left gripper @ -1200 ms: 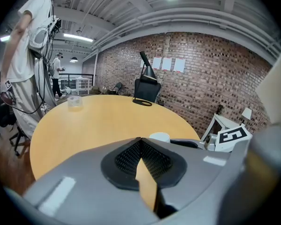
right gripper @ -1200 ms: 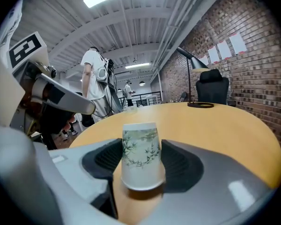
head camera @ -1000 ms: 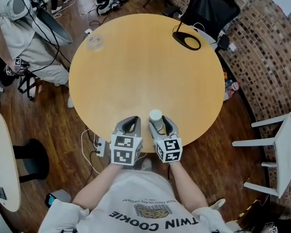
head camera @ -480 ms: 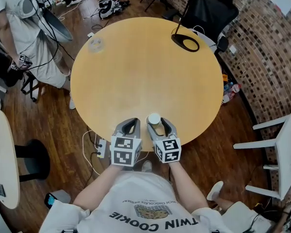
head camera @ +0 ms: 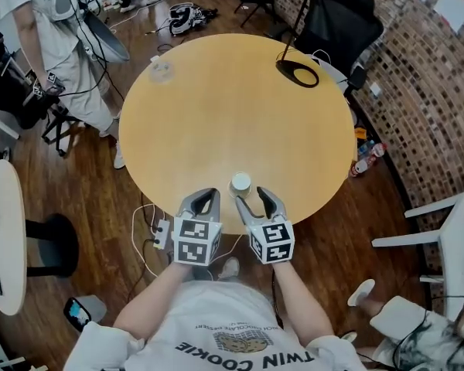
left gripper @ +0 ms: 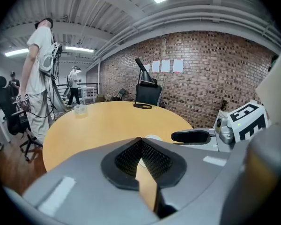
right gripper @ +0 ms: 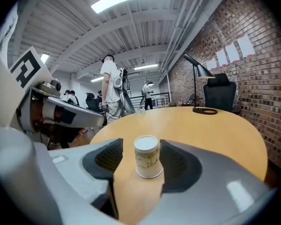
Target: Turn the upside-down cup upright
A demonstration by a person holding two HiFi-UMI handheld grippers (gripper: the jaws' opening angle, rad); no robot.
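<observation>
You are holding your right gripper [head camera: 251,198] open astride the upside-down cup [right gripper: 147,157], not touching it, your left gripper [head camera: 204,199] clenched alongside.

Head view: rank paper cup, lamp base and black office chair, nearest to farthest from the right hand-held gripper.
1. Paper cup, just ahead of the right hand-held gripper.
2. Lamp base, far right on the table.
3. Black office chair, off the table beyond that base.

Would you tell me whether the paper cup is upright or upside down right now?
Upside down: the cup stands on its wide rim on the table, its closed, narrower base facing up.
</observation>
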